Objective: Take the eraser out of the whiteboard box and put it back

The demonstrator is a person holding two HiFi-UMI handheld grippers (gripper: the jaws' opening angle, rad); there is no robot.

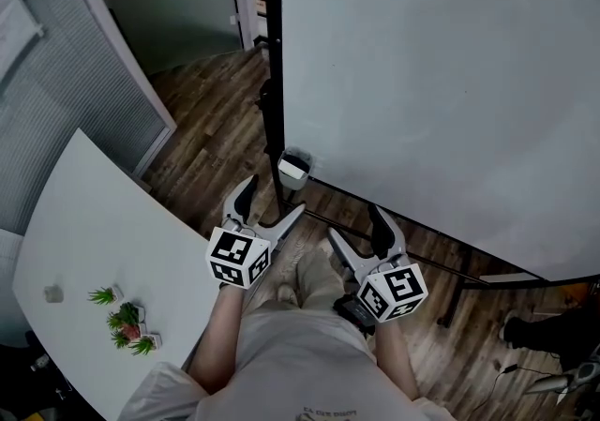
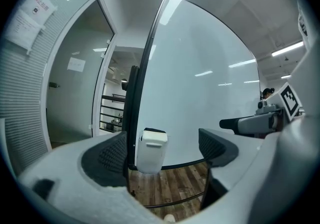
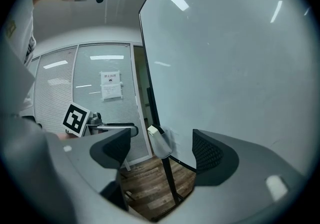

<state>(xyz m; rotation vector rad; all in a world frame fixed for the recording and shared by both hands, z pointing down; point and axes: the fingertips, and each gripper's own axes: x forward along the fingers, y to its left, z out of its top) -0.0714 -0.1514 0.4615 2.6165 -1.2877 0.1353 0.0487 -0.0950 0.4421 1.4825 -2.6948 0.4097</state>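
Observation:
A small white whiteboard box [image 1: 292,172] hangs at the lower left corner of the big whiteboard [image 1: 441,82], on its black frame. The eraser [image 2: 154,137] sits upright in the box [image 2: 149,157], its white end with a dark top edge showing above the rim. My left gripper [image 1: 273,201] is open and empty, a short way in front of the box and aimed at it. The right gripper [image 1: 353,226] is also open and empty, beside the left one and right of the box. In the right gripper view the box [image 3: 162,144] shows between the jaws, farther off.
A white table [image 1: 94,232] with small potted plants [image 1: 125,323] stands at the left. Black stand legs [image 1: 441,269] of the whiteboard run over the wooden floor. A partition with blinds [image 1: 66,63] is at the far left. The person's legs are below the grippers.

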